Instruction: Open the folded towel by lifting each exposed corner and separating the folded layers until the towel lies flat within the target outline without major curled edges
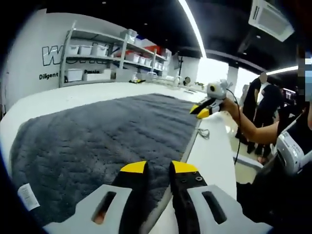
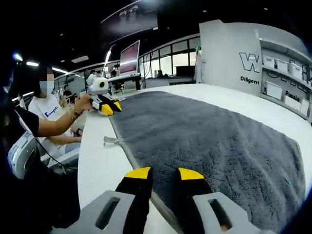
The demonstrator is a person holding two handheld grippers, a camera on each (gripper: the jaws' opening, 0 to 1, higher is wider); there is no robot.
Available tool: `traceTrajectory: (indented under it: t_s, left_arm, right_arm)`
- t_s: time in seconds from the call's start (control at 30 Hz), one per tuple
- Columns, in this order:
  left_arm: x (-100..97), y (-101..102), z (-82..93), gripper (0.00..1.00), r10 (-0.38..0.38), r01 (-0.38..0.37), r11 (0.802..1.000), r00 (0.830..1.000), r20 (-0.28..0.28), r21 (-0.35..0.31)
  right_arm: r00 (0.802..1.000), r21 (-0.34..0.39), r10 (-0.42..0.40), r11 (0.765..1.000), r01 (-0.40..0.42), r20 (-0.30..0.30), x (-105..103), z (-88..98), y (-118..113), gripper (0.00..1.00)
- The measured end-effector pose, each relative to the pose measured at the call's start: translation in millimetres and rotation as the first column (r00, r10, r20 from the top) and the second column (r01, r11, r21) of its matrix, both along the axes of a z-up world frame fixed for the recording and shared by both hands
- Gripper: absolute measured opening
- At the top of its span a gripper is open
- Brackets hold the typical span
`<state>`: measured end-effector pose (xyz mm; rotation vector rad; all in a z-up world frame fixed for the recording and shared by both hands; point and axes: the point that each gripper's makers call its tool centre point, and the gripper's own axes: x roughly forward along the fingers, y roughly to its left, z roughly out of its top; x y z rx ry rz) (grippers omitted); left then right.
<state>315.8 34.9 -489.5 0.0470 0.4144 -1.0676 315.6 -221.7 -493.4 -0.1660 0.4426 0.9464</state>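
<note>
Left claw (image 1: 158,168) in the left gripper view has its yellow tips a little apart, right over the near edge of the gray towel (image 1: 112,136). That towel lies spread out flat on the white tabletop (image 1: 214,146). Farther along the edge sits the right claw (image 1: 202,111).

Over in the right gripper view, the right claw (image 2: 164,174) is a little apart too, over the towel (image 2: 209,136) edge. Its white tag (image 2: 113,140) pokes out.

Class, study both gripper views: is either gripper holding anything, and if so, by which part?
Each gripper, left and right, appears to pinch the near long edge of the grey towel between its fingers, one toward each end; the actual contact cannot be confirmed.
</note>
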Motion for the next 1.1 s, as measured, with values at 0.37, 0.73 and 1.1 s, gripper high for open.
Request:
traceTrajectory:
  t_s: [0.37,0.73,1.1]
  left_arm:
    - [4.3,2.2,10.4,0.3,0.03,-0.028,0.997,0.999,0.037,-0.067]
    - [15.3,48.5,32.1,0.62,0.221,-0.21,0.971,0.97,0.097,-0.119]
    - [13.9,105.4,33.3,0.91,0.375,-0.361,0.924,0.92,0.115,-0.129]
  right_arm:
    - [0.994,0.025,-0.036,0.999,0.033,0.102,3.7,12.7,-1.5,0.34]
    - [0.929,0.036,-0.299,0.954,0.299,0.216,19.0,43.9,-73.2,0.57]
    - [0.863,0.008,-0.455,0.885,0.465,0.219,11.3,41.0,-141.0,0.94]
